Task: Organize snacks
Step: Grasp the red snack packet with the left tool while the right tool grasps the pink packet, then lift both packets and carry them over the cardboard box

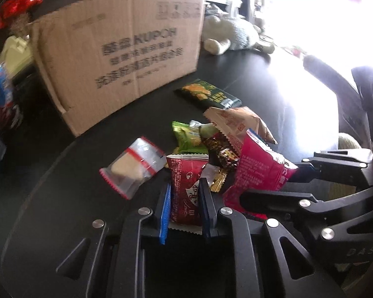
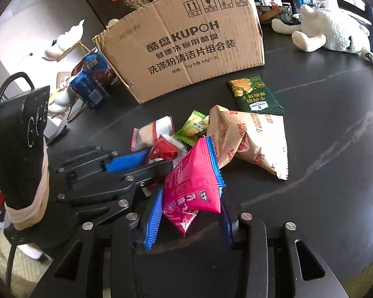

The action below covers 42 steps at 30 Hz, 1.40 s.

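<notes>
L gripper (image 1: 185, 196) clamps glossy red packet (image 1: 186, 186). R gripper (image 2: 189, 213) clamps crinkly pink pouch (image 2: 194, 186). Corrugated box (image 2: 186, 47) reads "KUPOH"; tan bag (image 2: 251, 139), "FORTUNE BISCUITS".

A small dark red snack packet (image 1: 186, 186) stands up on end, and a bright pink crinkly packet (image 2: 194, 186) leans beside it. Behind them, in the middle of the table, sit a puffy tan paper bag (image 2: 248, 139), a little green packet (image 2: 192, 126), a clear packet with red edges (image 1: 131, 168) and a flat dark green packet (image 2: 255, 94).
</notes>
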### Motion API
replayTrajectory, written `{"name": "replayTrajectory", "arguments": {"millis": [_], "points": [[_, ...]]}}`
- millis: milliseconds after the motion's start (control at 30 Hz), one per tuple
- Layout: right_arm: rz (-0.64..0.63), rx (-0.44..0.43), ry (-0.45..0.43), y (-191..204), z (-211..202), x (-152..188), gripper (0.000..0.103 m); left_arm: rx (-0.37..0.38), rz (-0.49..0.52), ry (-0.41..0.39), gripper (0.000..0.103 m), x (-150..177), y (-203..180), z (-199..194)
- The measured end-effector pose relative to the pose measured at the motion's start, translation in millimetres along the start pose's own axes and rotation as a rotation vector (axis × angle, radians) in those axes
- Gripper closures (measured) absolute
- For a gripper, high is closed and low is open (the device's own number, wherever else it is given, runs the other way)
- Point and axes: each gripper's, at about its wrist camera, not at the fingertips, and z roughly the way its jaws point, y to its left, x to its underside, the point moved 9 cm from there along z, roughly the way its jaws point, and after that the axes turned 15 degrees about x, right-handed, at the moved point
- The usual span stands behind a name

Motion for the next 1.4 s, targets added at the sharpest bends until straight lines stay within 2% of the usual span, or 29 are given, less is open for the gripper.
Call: {"name": "replayTrajectory", "arguments": {"millis": [233, 633, 1000, 1400], "points": [[-0.005, -0.017, -0.033, 1.0, -13.6, -1.8, 0.062, -0.066, -0.056, -0.057, 0.082, 0.1, -9.9, -36.4], [-0.053, -0.039, -0.170, 3.0, -63.9, -29.7, 0.062, -0.168, -0.078, -0.214, 0.082, -23.9, -34.5, -100.5], [-0.058, -0.029, -0.328, -6.3, -114.4, -86.9, 0.062, -0.209, -0.062, -0.343, 0.082, -73.0, -50.3, -143.4], [-0.083, -0.039, -0.443, 0.8, -149.0, -148.8, 0.062, -0.241, -0.081, -0.457, 0.082, -123.5, -42.3, -181.5]]}}
